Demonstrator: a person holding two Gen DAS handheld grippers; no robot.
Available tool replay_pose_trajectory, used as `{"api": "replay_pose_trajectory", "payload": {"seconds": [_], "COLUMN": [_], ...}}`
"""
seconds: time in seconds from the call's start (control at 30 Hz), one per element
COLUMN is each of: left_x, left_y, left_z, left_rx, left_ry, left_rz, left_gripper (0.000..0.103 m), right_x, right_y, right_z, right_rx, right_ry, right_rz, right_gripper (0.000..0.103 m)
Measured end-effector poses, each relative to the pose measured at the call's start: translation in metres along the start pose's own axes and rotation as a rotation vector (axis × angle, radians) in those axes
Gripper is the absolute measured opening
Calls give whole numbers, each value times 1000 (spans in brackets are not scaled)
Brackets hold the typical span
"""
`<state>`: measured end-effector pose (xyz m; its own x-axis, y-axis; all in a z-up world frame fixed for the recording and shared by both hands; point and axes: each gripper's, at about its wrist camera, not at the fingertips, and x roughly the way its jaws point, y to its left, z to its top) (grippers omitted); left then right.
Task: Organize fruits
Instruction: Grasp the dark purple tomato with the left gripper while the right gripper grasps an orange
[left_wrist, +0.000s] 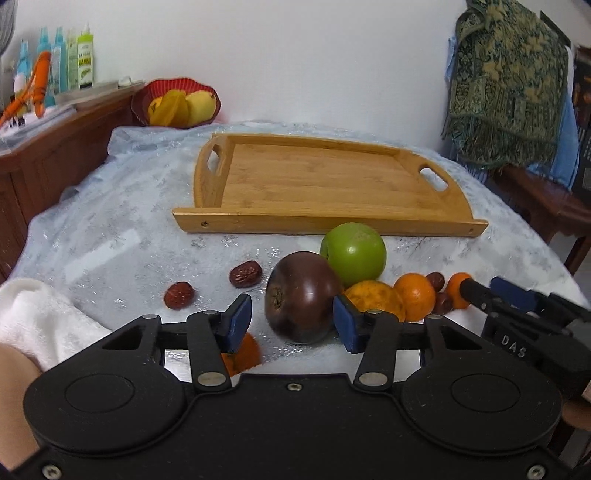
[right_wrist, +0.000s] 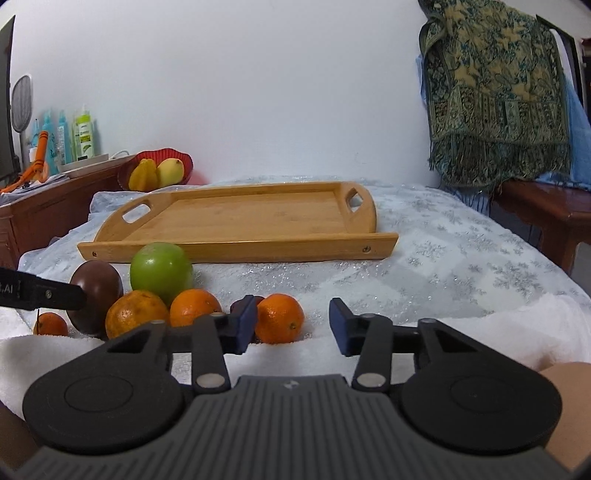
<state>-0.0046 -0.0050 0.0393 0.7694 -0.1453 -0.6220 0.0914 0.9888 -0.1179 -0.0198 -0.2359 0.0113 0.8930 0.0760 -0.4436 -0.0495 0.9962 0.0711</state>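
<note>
The left gripper (left_wrist: 291, 321) is pinching a dark purple fruit (left_wrist: 301, 295) between its blue pads, the right pad pressing the fruit's side; whether the left pad is touching cannot be told. Just beyond this gripper's right finger, a green apple (left_wrist: 354, 254) is sitting against a large orange (left_wrist: 373, 297), with smaller tangerines (left_wrist: 415, 297) further right. Two red dates (left_wrist: 245, 274) are lying ahead and to the left of the fingers. The right gripper (right_wrist: 293, 323) is standing partly spread, nothing between its pads; a tangerine (right_wrist: 279, 318) is resting just beyond its left pad. The wooden tray (right_wrist: 236, 249) is lying well ahead of both grippers on the snowflake tablecloth (right_wrist: 443, 266).
</note>
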Motion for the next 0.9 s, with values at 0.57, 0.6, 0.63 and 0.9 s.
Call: {"api": "replay_pose_trajectory", "payload": {"seconds": [0.57, 0.6, 0.63, 0.9], "left_x": [38, 42, 45, 60], "left_y": [22, 25, 28, 31], "left_z": [12, 12, 12, 14], "left_rx": [-245, -269, -293, -353], "left_ry": [59, 71, 80, 106], "left_rz": [-105, -113, -123, -121], "left_gripper": [59, 59, 59, 60], "right_x": [16, 17, 19, 27], "right_y": [-18, -20, -22, -22], "right_z": [4, 4, 4, 2], "right_rx": [142, 159, 177, 229], "right_ry": [51, 59, 70, 103], "right_rz": [83, 93, 103, 131], "right_gripper": [48, 48, 48, 40]}}
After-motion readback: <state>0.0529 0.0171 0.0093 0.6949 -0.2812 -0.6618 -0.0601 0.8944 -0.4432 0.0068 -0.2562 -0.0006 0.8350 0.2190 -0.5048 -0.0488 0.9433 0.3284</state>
